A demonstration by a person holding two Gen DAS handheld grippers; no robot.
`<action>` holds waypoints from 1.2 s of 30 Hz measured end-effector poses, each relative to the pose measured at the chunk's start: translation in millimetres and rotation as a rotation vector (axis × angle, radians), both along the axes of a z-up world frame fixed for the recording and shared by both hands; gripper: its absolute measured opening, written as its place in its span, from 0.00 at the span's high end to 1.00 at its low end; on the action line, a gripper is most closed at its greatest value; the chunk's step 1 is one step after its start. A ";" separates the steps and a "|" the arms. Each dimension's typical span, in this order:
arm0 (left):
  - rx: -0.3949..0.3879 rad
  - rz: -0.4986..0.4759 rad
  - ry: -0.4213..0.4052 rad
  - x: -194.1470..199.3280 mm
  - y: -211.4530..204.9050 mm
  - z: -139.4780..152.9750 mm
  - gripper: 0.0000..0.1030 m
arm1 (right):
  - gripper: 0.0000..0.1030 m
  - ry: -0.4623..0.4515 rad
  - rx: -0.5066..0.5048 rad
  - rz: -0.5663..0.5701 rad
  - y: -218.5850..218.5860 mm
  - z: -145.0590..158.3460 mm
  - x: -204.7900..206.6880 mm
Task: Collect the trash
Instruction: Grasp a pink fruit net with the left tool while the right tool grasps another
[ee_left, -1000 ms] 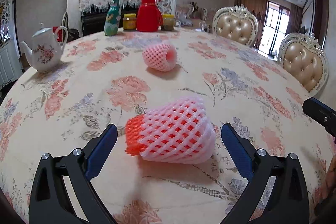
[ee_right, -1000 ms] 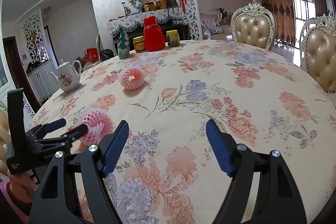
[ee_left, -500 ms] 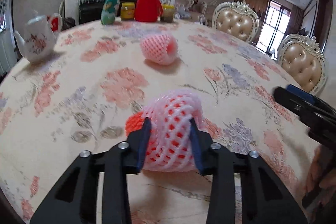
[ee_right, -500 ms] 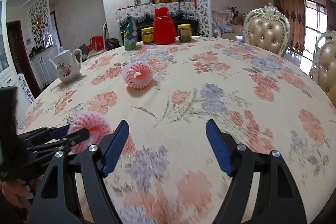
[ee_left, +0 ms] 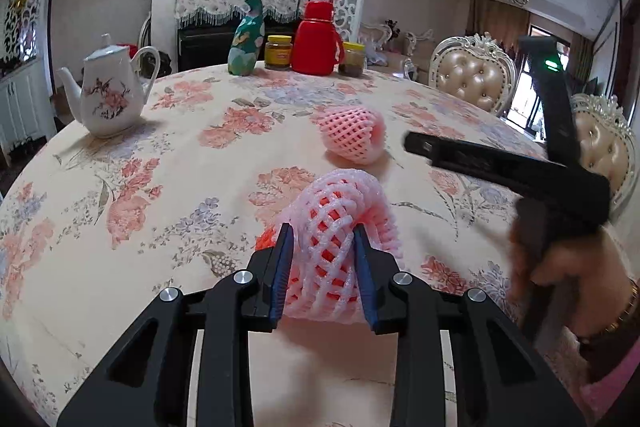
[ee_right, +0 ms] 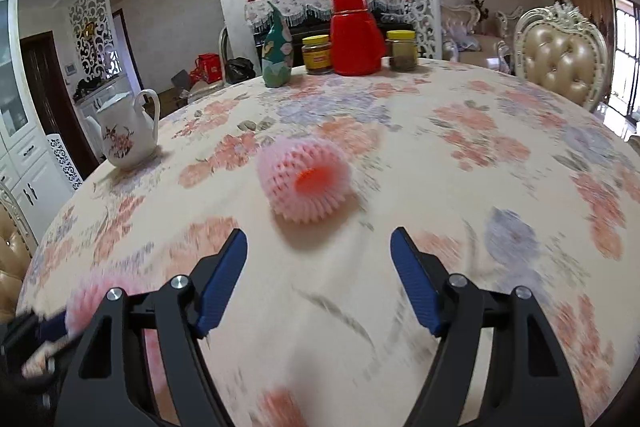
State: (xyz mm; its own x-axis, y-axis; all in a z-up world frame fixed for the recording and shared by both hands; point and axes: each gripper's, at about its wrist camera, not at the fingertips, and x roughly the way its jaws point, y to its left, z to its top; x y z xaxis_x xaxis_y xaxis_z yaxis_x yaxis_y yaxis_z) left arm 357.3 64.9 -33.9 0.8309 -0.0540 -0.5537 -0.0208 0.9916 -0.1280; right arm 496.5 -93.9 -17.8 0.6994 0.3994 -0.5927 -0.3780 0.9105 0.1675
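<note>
Low in the left wrist frame, the left claw point(ee_left: 322, 259) has just clenched on a pink foam fruit net point(ee_left: 340, 223) above the floral table point(ee_left: 120, 187); the right claw point(ee_right: 318, 259) gapes released, a second foam net point(ee_right: 304, 183) mid-frame beyond it.

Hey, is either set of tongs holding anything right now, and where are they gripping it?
The left tongs have just closed on the near foam fruit net, squeezing its sides. The right tongs are open, empty, short of the far foam net.
</note>
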 end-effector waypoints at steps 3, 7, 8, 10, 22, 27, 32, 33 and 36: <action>0.003 0.012 0.003 1.3 3.5 -1.2 0.71 | 0.32 0.030 0.013 0.007 18.5 -5.3 21.8; -0.014 0.023 0.010 2.9 9.2 -2.4 0.71 | 0.36 0.054 0.012 0.019 38.1 -11.5 40.3; -0.016 0.028 0.007 2.4 10.6 -1.7 0.71 | 0.39 0.061 0.012 0.020 42.1 -13.2 44.0; -0.021 0.033 0.004 2.2 13.1 -0.8 0.71 | 0.44 0.074 0.005 0.023 50.3 -16.8 51.0; -0.016 0.070 -0.019 2.0 19.7 0.9 0.71 | 0.84 0.039 -0.034 0.048 57.5 -16.0 40.9; -0.013 0.074 -0.027 1.5 19.5 1.9 0.71 | 0.84 -0.015 -0.027 0.042 37.7 2.3 -1.4; -0.013 0.051 -0.042 -1.0 15.9 3.8 0.71 | 0.84 -0.052 0.000 0.002 10.2 14.5 -50.6; -0.012 0.042 -0.047 -2.2 14.0 4.6 0.71 | 0.84 -0.058 0.000 -0.004 6.5 16.0 -58.5; 0.009 0.013 -0.070 -5.7 6.0 7.1 0.71 | 0.84 -0.075 0.010 -0.028 -9.1 19.8 -88.0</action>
